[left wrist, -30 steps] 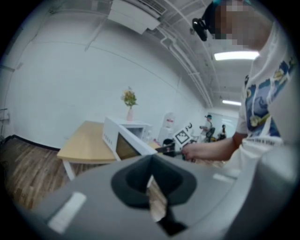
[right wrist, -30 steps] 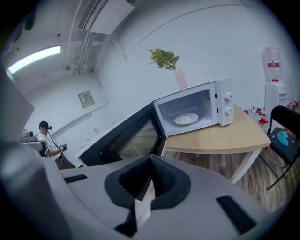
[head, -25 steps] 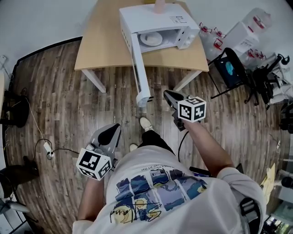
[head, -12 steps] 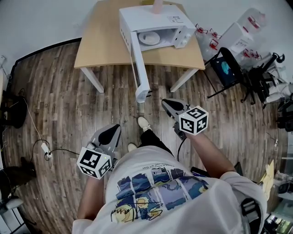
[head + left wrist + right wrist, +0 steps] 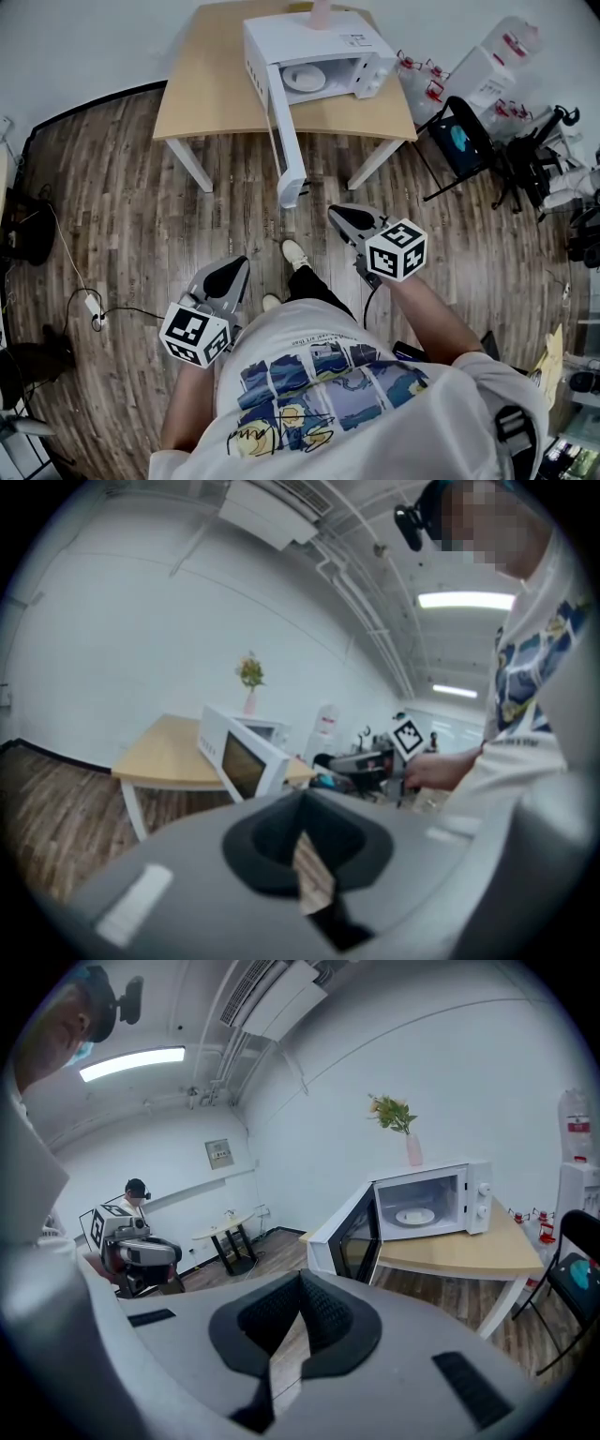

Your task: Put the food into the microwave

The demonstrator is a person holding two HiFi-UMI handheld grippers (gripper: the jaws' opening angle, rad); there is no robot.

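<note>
A white microwave (image 5: 319,52) stands on a light wooden table (image 5: 202,94), its door (image 5: 284,141) swung wide open toward me. Inside, a white plate (image 5: 305,77) lies on the floor of the oven, also in the right gripper view as the plate (image 5: 414,1215). My left gripper (image 5: 228,272) hangs low at my left side, shut and empty. My right gripper (image 5: 342,216) is held out in front of my right side, just short of the door's end, shut with nothing in it. Both point toward the microwave (image 5: 431,1206) from a step away.
A pink vase with flowers (image 5: 398,1119) sits on top of the microwave. A black folding chair (image 5: 473,141) and white water containers (image 5: 506,56) crowd the floor right of the table. A cable and plug strip (image 5: 97,302) lie on the wooden floor at left.
My right gripper has drawn back from the door's end toward my body and rolled a little. The left gripper has hardly shifted. The microwave sits slightly farther off in the head view.
</note>
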